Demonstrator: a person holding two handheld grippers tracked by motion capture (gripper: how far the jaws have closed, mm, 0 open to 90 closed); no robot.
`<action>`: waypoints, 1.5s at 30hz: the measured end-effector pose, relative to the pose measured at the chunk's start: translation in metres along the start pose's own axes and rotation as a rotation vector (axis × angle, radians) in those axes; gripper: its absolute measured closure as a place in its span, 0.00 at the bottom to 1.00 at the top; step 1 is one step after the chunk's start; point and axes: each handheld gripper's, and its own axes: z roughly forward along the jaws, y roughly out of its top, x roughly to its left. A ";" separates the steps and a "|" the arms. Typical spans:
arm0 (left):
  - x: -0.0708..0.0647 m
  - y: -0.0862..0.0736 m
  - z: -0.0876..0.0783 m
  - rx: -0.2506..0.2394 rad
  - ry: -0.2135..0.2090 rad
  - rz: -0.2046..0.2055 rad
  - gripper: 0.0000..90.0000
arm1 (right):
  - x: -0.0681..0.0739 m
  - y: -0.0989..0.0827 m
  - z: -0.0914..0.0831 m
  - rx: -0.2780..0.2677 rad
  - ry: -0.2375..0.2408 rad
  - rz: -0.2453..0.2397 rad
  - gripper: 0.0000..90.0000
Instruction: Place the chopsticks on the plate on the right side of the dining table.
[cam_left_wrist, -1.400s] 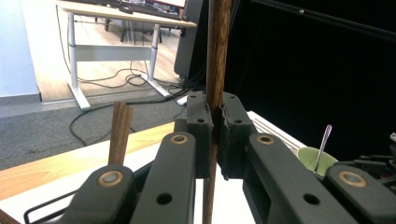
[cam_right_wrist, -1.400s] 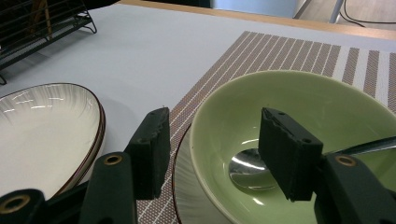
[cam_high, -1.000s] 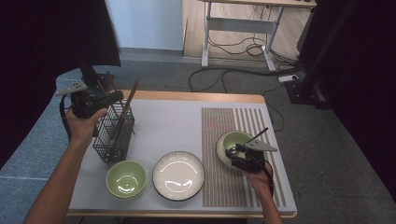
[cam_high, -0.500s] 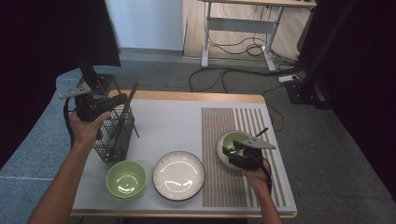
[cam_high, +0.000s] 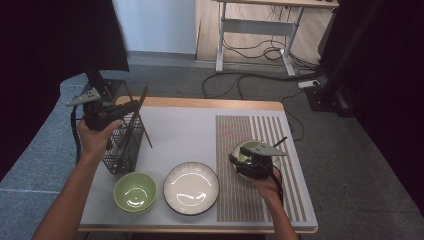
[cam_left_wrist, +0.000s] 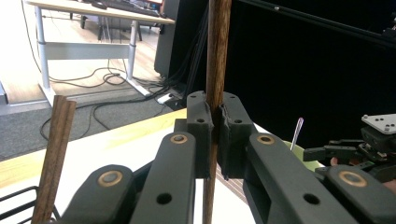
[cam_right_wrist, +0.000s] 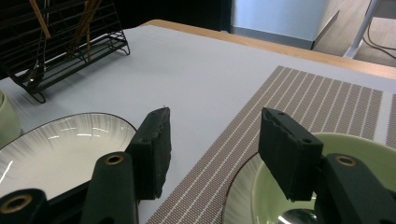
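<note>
Left gripper (cam_left_wrist: 215, 122): jaws clamped on one upright wooden chopstick (cam_left_wrist: 217, 56), above the black wire basket (cam_high: 122, 145) at the bench's (cam_high: 190, 135) 9 o'clock. Right gripper (cam_right_wrist: 212, 149): jaws half open, holding nothing, over the green bowl's (cam_right_wrist: 373, 149) rim at 4 o'clock; white plate (cam_right_wrist: 60, 140) beside it.

Bright light falls from the upper middle of the high view, while both its sides sink into black. Glare streaks the white plate (cam_high: 191, 188); the close jaws look soft.
</note>
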 end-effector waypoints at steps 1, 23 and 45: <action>0.000 0.000 0.000 0.000 -0.001 0.001 0.94 | 0.000 0.000 0.001 0.002 0.004 0.001 0.49; -0.014 -0.004 0.013 0.024 -0.024 0.023 0.94 | 0.024 0.015 0.030 -0.026 0.081 0.011 0.50; -0.030 -0.013 0.032 0.048 -0.061 0.027 0.94 | 0.041 0.023 0.046 -0.024 0.137 0.005 0.50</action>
